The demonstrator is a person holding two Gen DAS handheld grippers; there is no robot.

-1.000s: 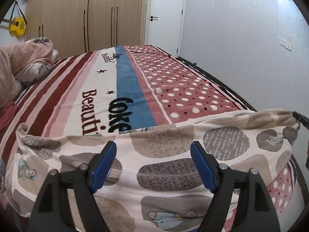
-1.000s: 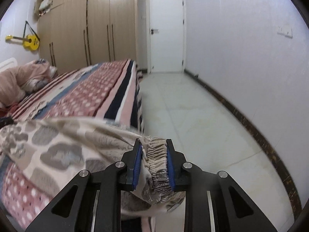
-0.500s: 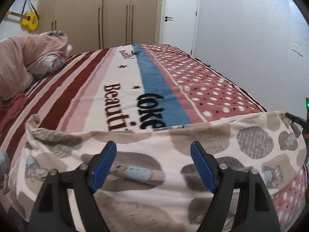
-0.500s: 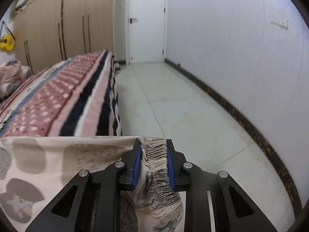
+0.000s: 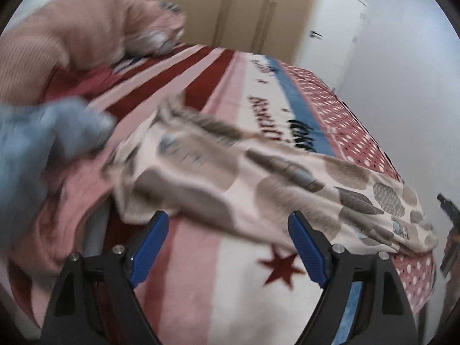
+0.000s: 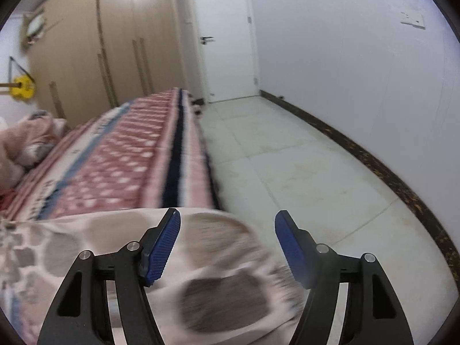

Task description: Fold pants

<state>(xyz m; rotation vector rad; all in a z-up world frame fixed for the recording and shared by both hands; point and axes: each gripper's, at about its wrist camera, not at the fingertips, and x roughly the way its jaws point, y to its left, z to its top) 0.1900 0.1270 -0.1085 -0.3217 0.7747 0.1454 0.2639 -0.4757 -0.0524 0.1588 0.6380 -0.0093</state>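
Your right tool [image 6: 227, 247] is spreading, its pads clear of the cream, brown-blotched fleece pants [image 5: 258, 184] lying beneath it on the striped bed blanket [image 5: 230, 273]. Your left tool [image 5: 227, 247], also opening, pinches nothing (pants just ahead). Smooth the cloth flat before regripping.

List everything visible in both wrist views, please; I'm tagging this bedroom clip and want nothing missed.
pants: one pair, cream with brown-grey patches, spread across the bed's near end
blanket: one, red, pink, white and blue stripes with dots, covering the bed
bedding heap: one, pink, far left of bed
grey cloth: one, blue-grey, left edge, blurred
wardrobe: one, beige, far wall
door: one, white, closed
guitar: one, yellow, on wall
floor: pale tiles
left gripper: black, blue fingers, opening, empty
right gripper: black, blue fingers, opening above the pants
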